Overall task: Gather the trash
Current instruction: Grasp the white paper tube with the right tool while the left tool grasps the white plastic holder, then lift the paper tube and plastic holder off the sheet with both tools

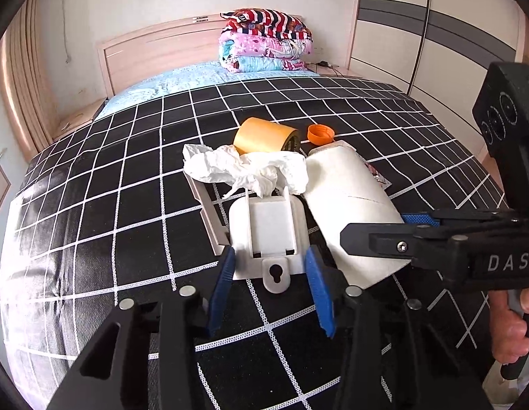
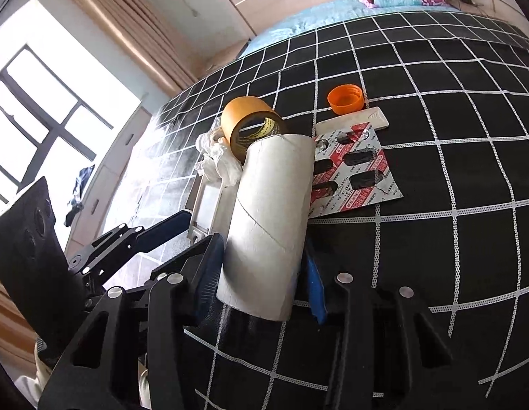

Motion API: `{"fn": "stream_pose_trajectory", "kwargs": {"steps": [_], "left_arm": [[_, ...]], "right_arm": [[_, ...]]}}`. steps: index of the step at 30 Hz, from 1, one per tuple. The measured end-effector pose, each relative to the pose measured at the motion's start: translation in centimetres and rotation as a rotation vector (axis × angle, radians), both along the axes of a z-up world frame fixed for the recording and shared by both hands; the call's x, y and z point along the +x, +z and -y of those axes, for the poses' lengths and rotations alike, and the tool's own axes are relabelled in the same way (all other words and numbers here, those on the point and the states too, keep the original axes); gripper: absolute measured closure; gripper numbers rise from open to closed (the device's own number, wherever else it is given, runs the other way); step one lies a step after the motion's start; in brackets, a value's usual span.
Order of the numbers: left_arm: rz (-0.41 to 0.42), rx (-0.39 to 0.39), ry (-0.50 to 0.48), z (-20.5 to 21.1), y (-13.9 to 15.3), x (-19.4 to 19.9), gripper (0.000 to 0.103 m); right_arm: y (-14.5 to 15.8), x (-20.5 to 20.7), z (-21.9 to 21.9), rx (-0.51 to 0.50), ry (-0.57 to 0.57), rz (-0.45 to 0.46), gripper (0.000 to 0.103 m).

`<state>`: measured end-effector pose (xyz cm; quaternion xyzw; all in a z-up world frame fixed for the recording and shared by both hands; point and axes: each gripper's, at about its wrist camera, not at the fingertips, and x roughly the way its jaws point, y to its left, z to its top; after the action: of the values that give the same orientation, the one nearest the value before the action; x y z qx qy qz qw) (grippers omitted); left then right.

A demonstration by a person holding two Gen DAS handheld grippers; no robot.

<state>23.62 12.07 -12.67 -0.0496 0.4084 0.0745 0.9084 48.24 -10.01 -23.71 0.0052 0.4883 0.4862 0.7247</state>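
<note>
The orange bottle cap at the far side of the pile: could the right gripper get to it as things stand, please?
Probably not directly. The right gripper is astride the cardboard tube, which lies between it and the orange cap, along with the blister pack. It would likely need to lift over them.
</note>
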Motion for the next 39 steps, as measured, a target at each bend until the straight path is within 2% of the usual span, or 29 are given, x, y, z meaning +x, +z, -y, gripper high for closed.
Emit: {"fn": "stream_pose_trajectory", "kwargs": {"steps": [2, 9, 11, 14, 15, 23, 33, 39], "left_arm": [[0.003, 0.006, -0.006, 0.1, 0.2, -0.3, 0.069], [0.0, -0.016, -0.016, 0.2, 0.2, -1.0, 0.069], [0.001, -0.028, -0.014, 0.1, 0.2, -0.8, 0.065], [-0.016, -0.064, 0.008, -0.2, 0.0, -0.3, 0.052], [-0.016, -0.064, 0.012, -0.1, 0.0, -0.2, 0.051], [-0.038, -0.011, -0.006, 0.7, -0.5, 1.0, 0.051], [-0.041, 0.015, 0.025, 0.2, -0.9, 2.2, 0.051], [-0.041, 0.032, 0.015, 0.5, -0.8, 1.7, 0.051]], "right_arm": [[0.1, -0.1, 0.2, 0.004, 0.002, -0.004, 0.06], [0.2, -0.6, 1.1, 0.004, 0.006, -0.007, 0.06], [0.3, -0.8, 1.4, 0.008, 0.005, -0.009, 0.06], [0.5, -1.0, 1.9, 0.014, -0.001, -0.005, 0.06], [0.6, -1.0, 2.1, 0.016, -0.002, -0.004, 0.061], [0.7, -0.9, 2.3, 0.019, -0.014, 0.002, 0.064], [0.0, -1.2, 1.4, -0.003, 0.016, 0.018, 0.06], [-0.1, -1.1, 1.5, 0.024, 0.033, 0.002, 0.067]]}}
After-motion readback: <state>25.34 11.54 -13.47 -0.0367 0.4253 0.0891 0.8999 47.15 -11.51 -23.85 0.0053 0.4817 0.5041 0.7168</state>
